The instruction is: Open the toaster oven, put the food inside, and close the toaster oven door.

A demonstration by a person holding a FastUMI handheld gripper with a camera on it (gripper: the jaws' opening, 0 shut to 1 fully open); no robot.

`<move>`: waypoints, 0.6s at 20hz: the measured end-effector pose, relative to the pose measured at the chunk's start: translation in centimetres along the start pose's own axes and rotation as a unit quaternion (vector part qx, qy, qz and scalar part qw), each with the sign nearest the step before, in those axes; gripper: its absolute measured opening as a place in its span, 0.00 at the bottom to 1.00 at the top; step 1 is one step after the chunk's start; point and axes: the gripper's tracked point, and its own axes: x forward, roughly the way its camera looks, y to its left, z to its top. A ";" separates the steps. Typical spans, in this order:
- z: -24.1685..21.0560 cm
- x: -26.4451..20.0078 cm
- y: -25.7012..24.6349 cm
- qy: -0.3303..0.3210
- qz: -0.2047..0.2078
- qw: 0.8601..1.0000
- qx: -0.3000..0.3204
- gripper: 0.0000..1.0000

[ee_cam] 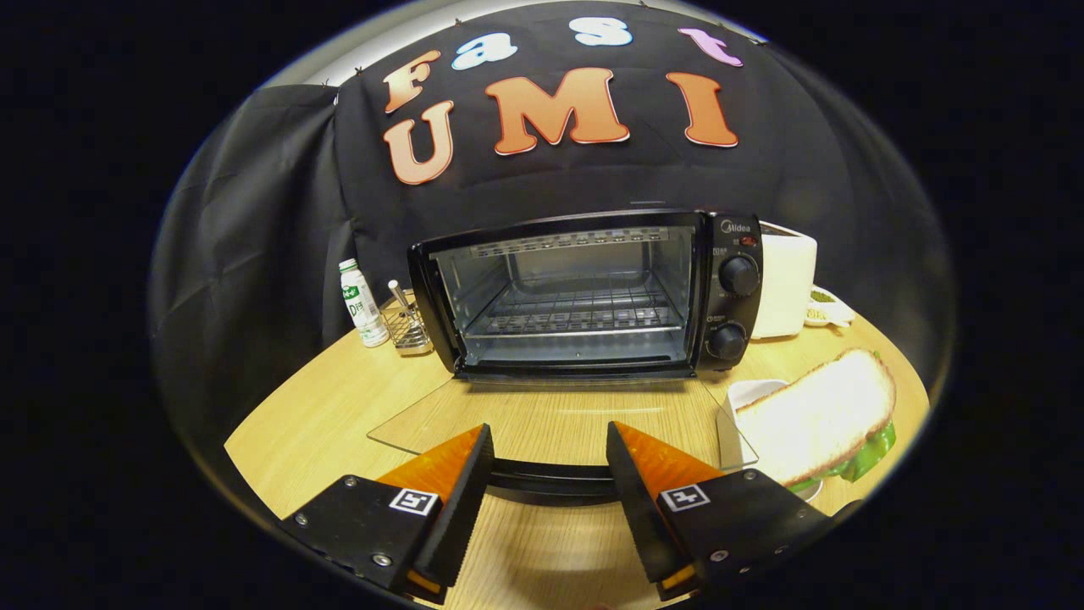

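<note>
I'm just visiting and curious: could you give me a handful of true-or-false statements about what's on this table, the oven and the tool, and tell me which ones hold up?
1. The toaster oven has its glass door folded down flat. True.
2. The sandwich already lies on the oven's wire rack. False: it sits on the table to the right of the door, and the rack is bare.
3. The tool is clamped shut on the sandwich. False: its fingers stand apart, with the door's handle showing between them.
4. A small bottle stands left of the oven. True.
5. The oven has two knobs. True.
</note>
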 end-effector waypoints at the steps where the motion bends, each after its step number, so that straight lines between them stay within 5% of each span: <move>1: -0.7 0.3 -0.1 0.011 0.001 1.000 0.004 0.80; 12: -0.8 -1.1 -0.5 0.044 0.037 0.998 0.040 0.78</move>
